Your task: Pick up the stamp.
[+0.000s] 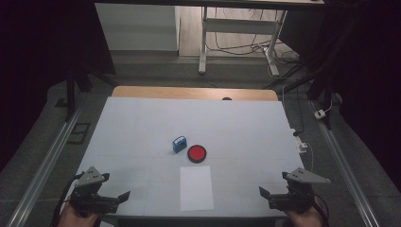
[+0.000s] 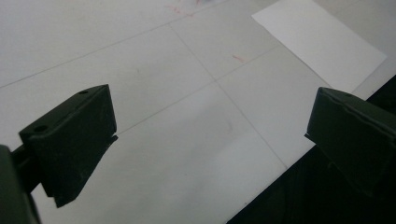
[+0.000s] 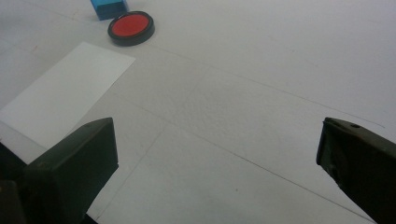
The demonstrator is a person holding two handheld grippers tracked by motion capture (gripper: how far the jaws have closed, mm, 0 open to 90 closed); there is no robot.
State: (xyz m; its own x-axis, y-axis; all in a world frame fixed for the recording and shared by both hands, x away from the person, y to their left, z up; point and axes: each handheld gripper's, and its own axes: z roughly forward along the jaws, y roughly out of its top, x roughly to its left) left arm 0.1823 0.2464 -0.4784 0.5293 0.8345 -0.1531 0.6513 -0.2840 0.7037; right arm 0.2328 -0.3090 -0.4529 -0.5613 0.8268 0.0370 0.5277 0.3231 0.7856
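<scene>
Left gripper [image 1: 124,196] sits at the near worktop [image 1: 142,123] edge, left of the paper sheet [image 1: 196,187], jaws spread wide, nothing held. Blue stamp [image 1: 178,144] stands just beyond the sheet's far-left corner, touching or nearly touching the red ink pad [image 1: 196,153] beside it. Right gripper [image 1: 263,193] is right of the sheet, likewise released and empty. Looks like the start: next, reach for the stamp. Right gripper view takes in stamp and pad; left gripper view catches just a sheet corner [image 2: 322,44].

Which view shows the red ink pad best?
Right gripper view: the red ink pad is large, its black rim clear, beside the blue stamp. In the high view it is small.
</scene>
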